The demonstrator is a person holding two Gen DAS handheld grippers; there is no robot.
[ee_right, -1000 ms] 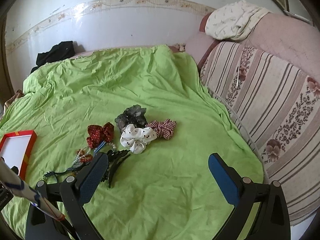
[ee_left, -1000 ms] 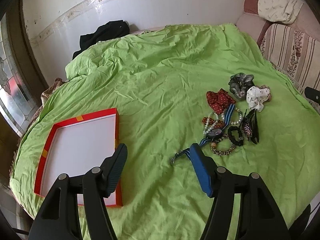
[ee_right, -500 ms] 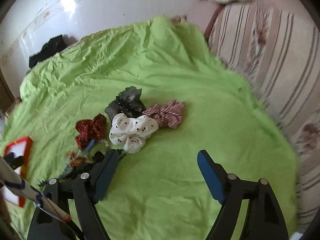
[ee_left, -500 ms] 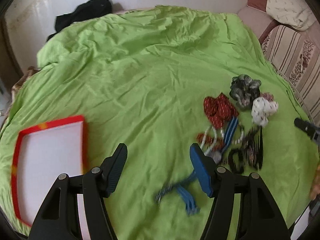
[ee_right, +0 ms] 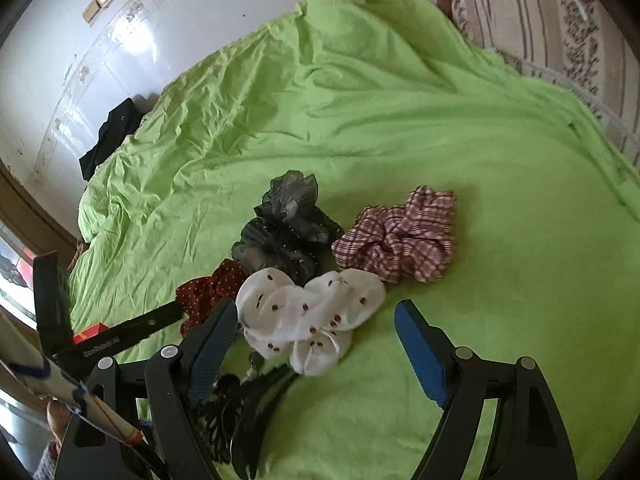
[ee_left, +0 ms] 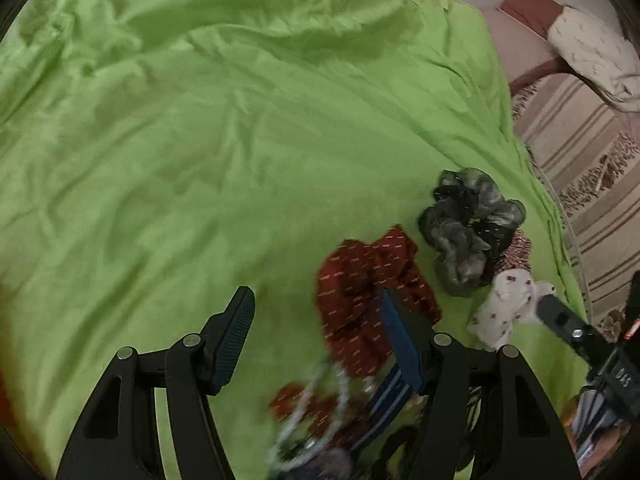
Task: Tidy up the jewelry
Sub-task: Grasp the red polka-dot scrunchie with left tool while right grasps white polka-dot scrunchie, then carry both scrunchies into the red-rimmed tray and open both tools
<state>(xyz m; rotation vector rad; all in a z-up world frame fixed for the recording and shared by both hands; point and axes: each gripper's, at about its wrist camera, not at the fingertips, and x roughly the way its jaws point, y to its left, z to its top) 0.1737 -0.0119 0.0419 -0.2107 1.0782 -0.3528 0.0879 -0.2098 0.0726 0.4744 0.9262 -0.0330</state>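
Note:
A pile of hair accessories and jewelry lies on a green bedspread (ee_left: 200, 140). In the left wrist view my left gripper (ee_left: 316, 334) is open and empty, close above a red dotted bow (ee_left: 368, 280), with a bead necklace (ee_left: 316, 412) and a blue striped band (ee_left: 384, 404) below it. A grey scrunchie (ee_left: 468, 220) and a white scrunchie (ee_left: 508, 304) lie to the right. In the right wrist view my right gripper (ee_right: 316, 348) is open and empty, straddling the white scrunchie (ee_right: 308, 316). The grey scrunchie (ee_right: 288, 228), a plaid scrunchie (ee_right: 400, 236) and black hair clips (ee_right: 248, 404) lie around it.
A striped sofa (ee_left: 580, 140) borders the bed on the right. Black clothing (ee_right: 112, 136) lies at the bed's far edge by the white wall (ee_right: 80, 60). A corner of the red box (ee_right: 90, 330) shows at the left of the right wrist view.
Both grippers have moved forward and down toward the pile. The red-rimmed box has slid out of the left wrist view. Both grippers stay open.

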